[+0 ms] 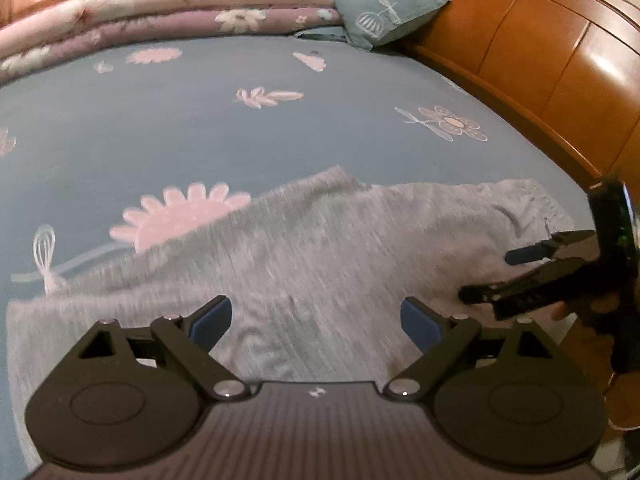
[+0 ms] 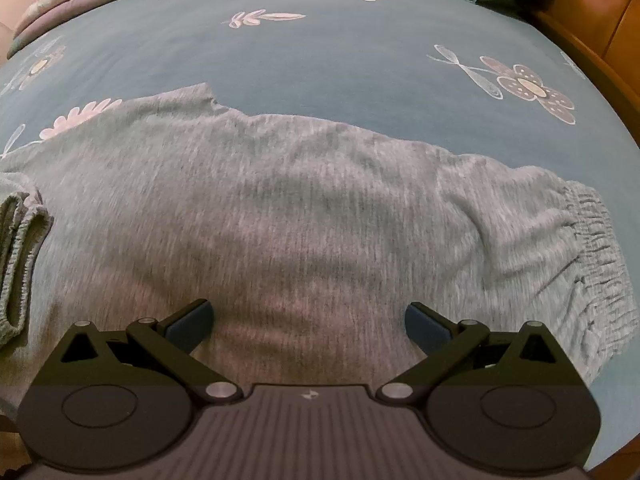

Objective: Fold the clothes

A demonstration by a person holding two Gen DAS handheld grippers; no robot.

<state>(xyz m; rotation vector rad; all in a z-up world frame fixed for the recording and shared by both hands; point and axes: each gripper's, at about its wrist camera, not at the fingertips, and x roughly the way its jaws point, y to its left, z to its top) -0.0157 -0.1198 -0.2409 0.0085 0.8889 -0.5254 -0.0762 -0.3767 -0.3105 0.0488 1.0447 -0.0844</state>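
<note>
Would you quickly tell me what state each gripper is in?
Left gripper: open, holding nothing.
Right gripper: open, holding nothing.

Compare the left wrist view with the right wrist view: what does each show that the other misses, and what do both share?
Only the left wrist view shows the right tool from outside and the wooden headboard. Only the right wrist view shows the garment's gathered cuff and elastic waistband. Both show the grey garment on the blue floral sheet, and a pillow.

A home bedroom: flowered bedsheet (image 2: 320, 40), pillow (image 1: 376, 12), wooden headboard (image 1: 540, 52)
</note>
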